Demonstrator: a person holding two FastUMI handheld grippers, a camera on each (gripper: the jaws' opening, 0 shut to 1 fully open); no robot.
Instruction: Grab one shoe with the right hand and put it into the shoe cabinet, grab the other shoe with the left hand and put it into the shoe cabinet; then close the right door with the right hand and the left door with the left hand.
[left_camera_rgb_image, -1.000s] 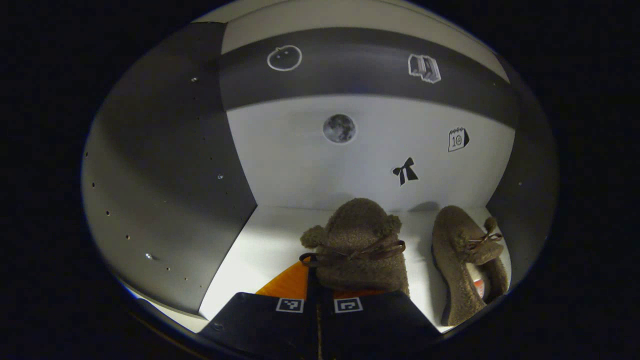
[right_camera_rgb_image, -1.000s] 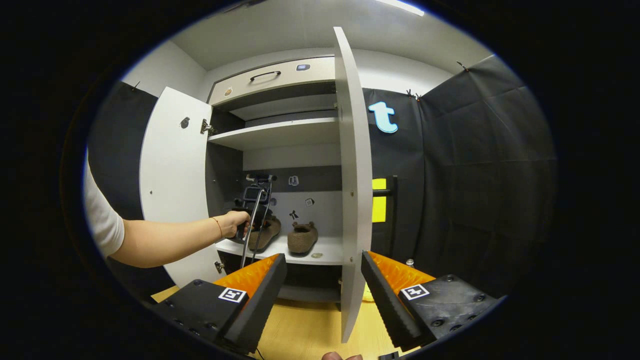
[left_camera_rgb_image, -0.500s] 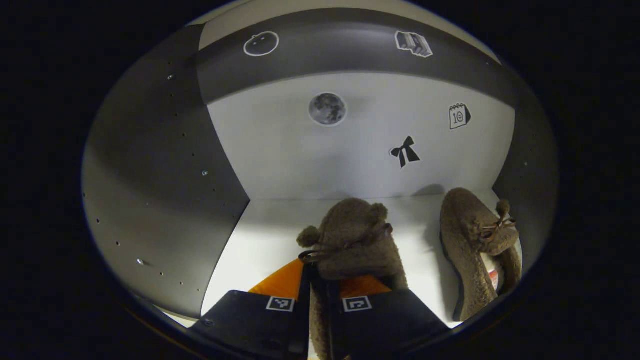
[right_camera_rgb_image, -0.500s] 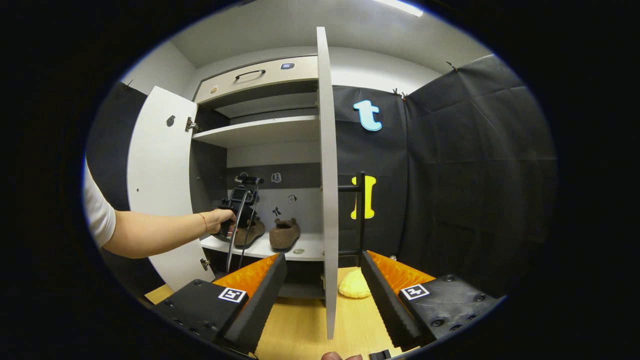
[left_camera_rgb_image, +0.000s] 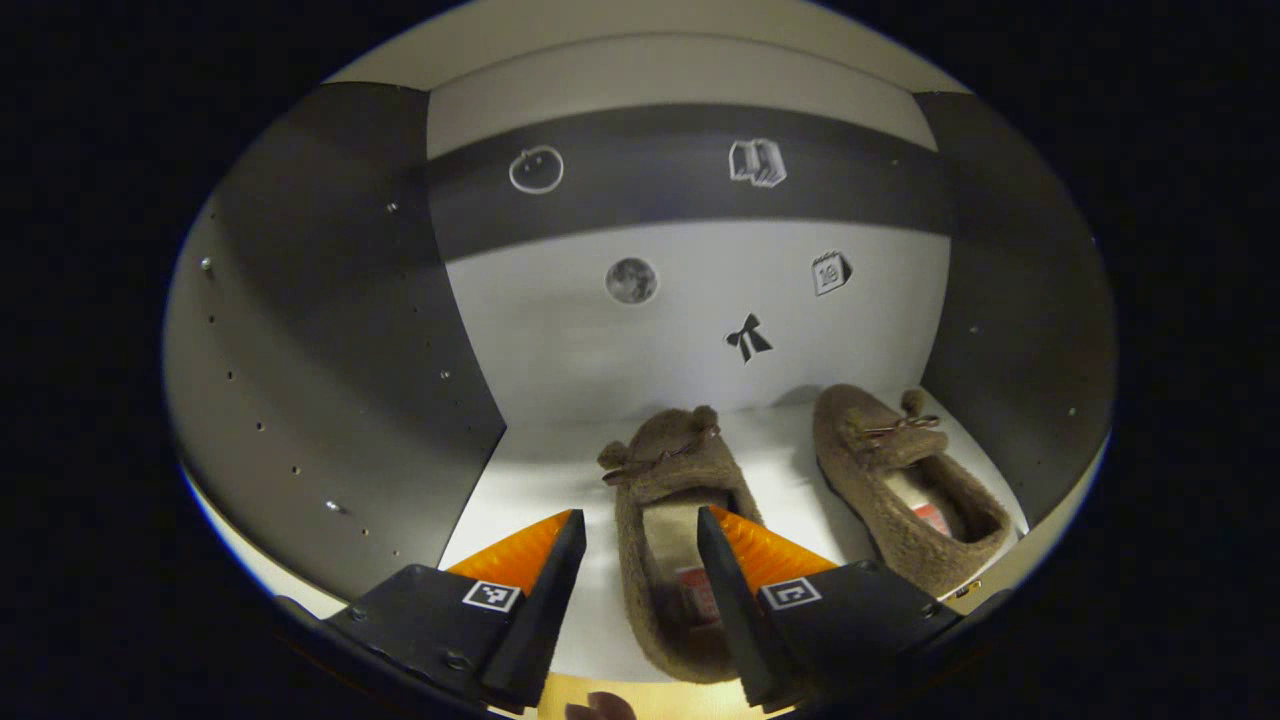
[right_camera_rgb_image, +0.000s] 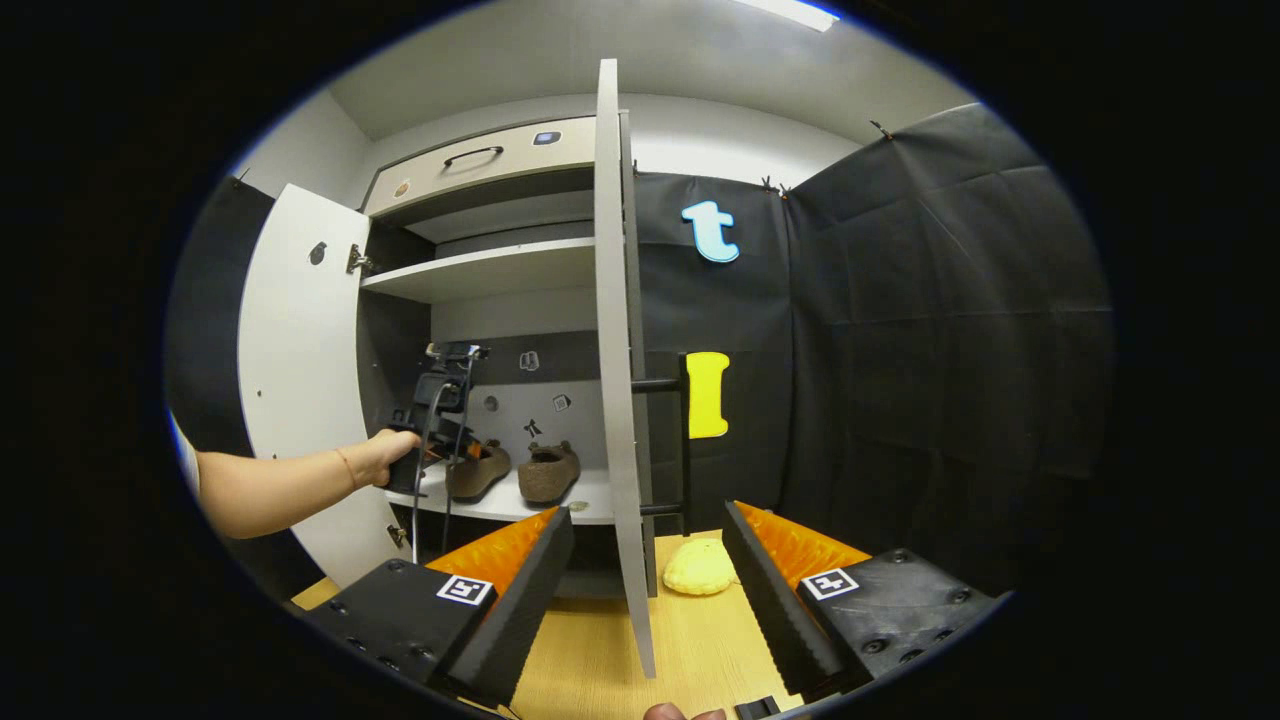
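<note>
Both shoes are being left side by side on the cabinet shelf (left_camera_rgb_image: 560, 470), the left shoe (left_camera_rgb_image: 672, 530) at 12 o'clock between the wide-open left gripper (left_camera_rgb_image: 632, 560), while the right door (right_camera_rgb_image: 618, 400) is being straddled, untouched, by the wide right gripper (right_camera_rgb_image: 648, 570), likely for closing.

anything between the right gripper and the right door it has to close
Nothing visible does. The right gripper is open, with the right door edge-on straight ahead between its fingers. The yellow object lies on the floor beyond the door.
</note>
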